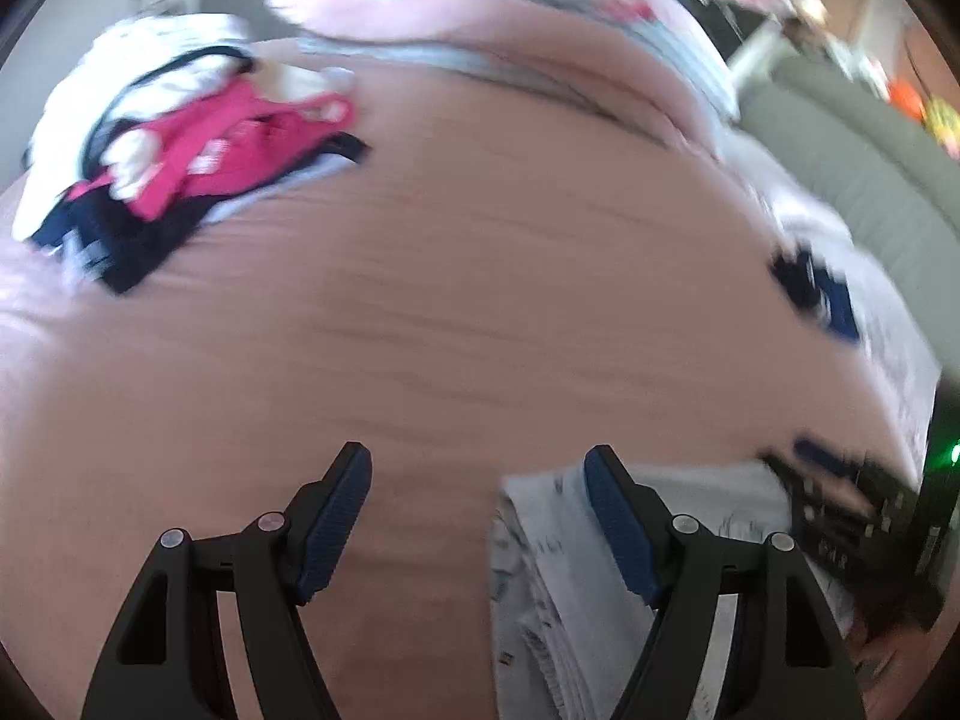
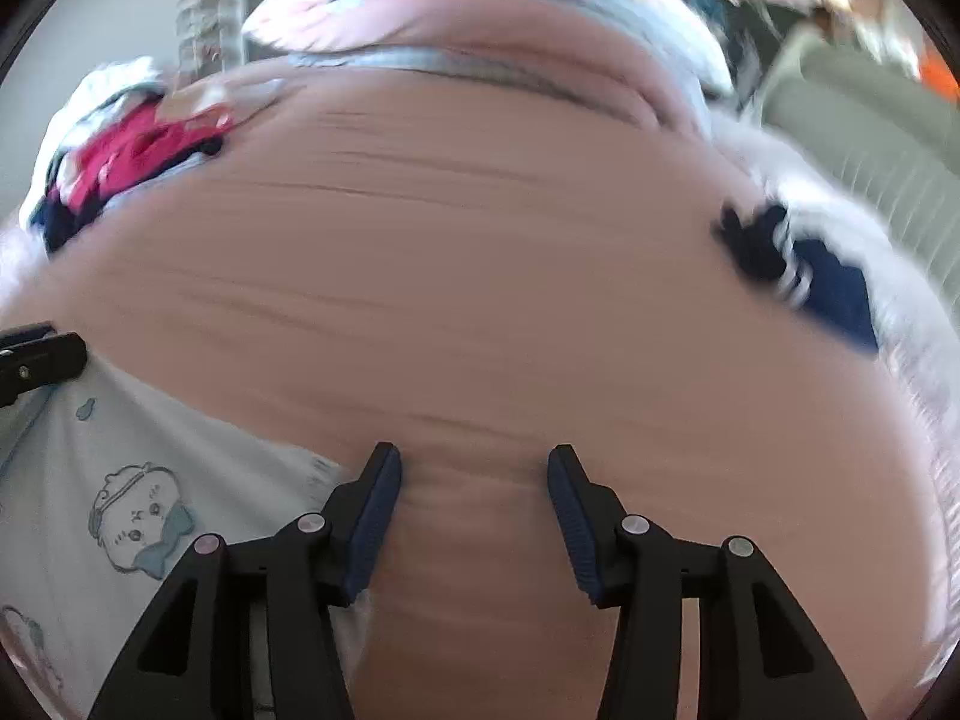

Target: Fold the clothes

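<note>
Mostly blurred, both grippers [image 1: 477,468] [image 2: 474,468] gape empty over the half-hidden white garment [image 2: 120,480].

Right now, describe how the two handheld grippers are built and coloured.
The left gripper and right gripper look alike: two matte black plastic fingers, each tipped with a ribbed dark blue pad, hinged on linkage bars with round silver pivot pins. The base bars have triangular cut-outs. No cables, markings, sleeves or hands are visible.

The bed sheet [image 2: 480,300] is plain pink. A white garment [image 2: 120,480] carries pale blue cartoon prints. The clothes pile [image 1: 180,150] mixes magenta, white and navy.
</note>
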`<state>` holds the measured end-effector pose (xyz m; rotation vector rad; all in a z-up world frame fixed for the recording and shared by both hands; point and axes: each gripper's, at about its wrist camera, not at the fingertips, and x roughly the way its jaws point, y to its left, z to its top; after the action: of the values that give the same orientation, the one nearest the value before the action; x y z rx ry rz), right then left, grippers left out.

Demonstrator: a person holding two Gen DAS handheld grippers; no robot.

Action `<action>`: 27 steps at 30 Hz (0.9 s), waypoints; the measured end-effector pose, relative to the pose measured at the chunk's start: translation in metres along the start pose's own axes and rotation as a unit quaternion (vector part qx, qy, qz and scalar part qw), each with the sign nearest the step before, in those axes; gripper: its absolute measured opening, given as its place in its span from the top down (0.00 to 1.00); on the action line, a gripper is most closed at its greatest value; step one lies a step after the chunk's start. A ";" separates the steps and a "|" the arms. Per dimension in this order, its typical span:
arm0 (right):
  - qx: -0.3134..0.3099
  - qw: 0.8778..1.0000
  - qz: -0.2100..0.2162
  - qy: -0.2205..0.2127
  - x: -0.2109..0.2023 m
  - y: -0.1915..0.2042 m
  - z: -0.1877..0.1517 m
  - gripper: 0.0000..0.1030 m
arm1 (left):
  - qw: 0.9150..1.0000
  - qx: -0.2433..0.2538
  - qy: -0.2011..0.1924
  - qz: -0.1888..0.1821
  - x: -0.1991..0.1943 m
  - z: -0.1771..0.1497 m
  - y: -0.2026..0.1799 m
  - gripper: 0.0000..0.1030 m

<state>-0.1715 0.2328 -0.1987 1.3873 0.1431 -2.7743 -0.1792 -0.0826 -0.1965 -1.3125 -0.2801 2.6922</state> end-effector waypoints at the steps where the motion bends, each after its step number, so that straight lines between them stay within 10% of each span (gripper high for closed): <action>1: 0.004 1.000 -0.003 -0.005 -0.004 -0.002 0.002 0.52 | 1.000 -0.006 -0.016 0.000 -0.007 0.002 0.002 0.31; 10: -0.071 0.990 0.121 -0.034 -0.032 0.037 0.010 0.52 | 0.990 0.108 0.060 -0.070 0.012 -0.013 -0.049 0.31; 19: -0.018 1.000 0.014 0.007 -0.001 0.006 0.011 0.52 | 1.000 0.024 0.015 0.009 0.009 0.003 -0.014 0.29; 22: 0.003 0.997 0.077 0.000 -0.013 -0.005 0.013 0.52 | 0.999 0.045 0.012 -0.025 -0.002 0.004 -0.021 0.30; 27: -0.129 0.974 0.187 -0.009 -0.030 0.054 0.005 0.53 | 0.990 0.128 0.028 -0.046 0.006 -0.005 -0.057 0.34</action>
<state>-0.1532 0.1785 -0.1754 1.1836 0.2091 -2.3625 -0.1767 -0.0250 -0.1918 -1.2629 0.0107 2.5099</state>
